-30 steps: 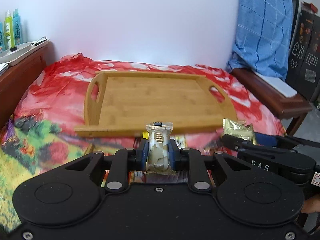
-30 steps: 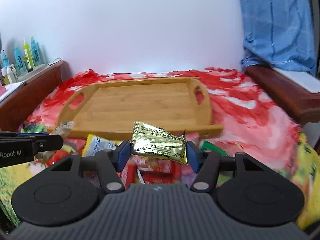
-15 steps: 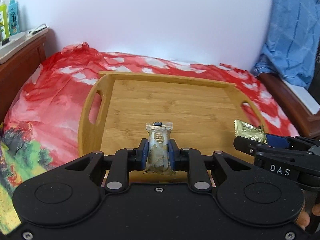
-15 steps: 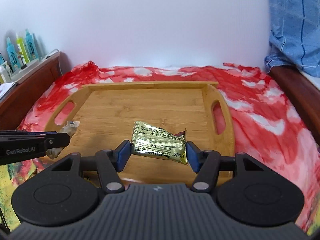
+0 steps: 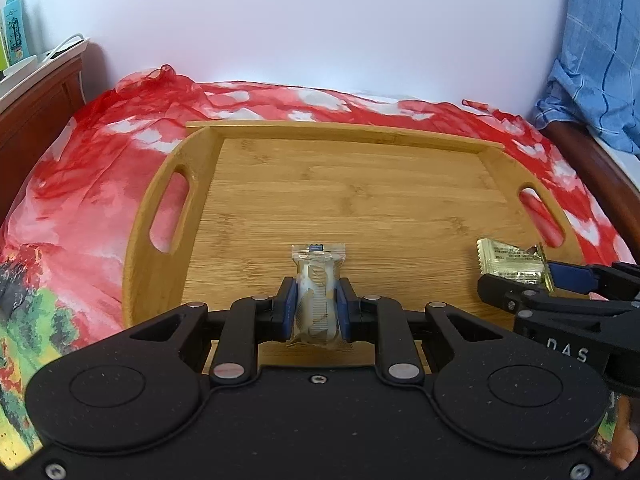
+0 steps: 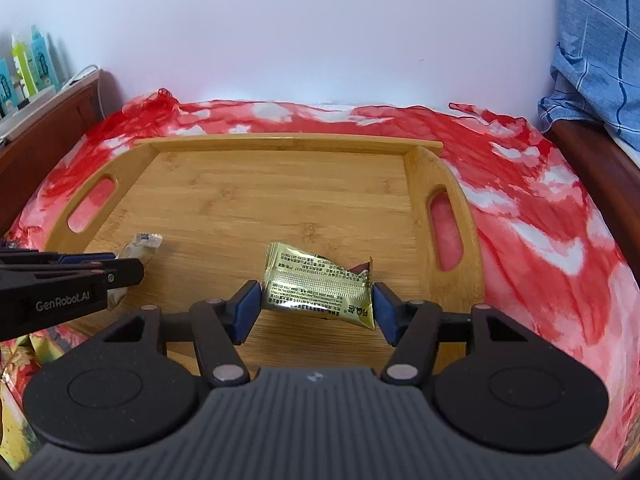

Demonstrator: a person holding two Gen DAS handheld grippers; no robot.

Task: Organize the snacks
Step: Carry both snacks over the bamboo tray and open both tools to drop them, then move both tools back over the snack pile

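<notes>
**Both grippers over near edge of tray, each holding a snack**

Left gripper (image 5: 318,312) – blue pads pinched on a clear-wrapped beige snack (image 5: 318,292), held upright, top seal pointing away from the camera. It sits above the near edge of the bamboo tray (image 5: 360,184), around the middle; contact with the wood can't be told.

Right gripper (image 6: 316,306) – jaws set wider, clamped on the two ends of a gold foil packet (image 6: 316,286), lying crosswise and slightly tilted, printed text side up. It is over the near-right part of the tray (image 6: 280,188), just inside the right handle slot (image 6: 444,232).

In the right wrist view the left gripper's tip (image 6: 120,272) shows at the tray's near-left with the beige snack (image 6: 142,246) sticking out.

Tray floor beyond both packets is bare wood. Tray rests on a red-and-white patterned cloth (image 6: 540,216). Farther back: dark wooden side rail (image 5: 36,108) on left, bottles (image 6: 28,64) on the far-left ledge, blue checked fabric (image 5: 600,48) at far right, white wall (image 6: 300,28) behind.
</notes>
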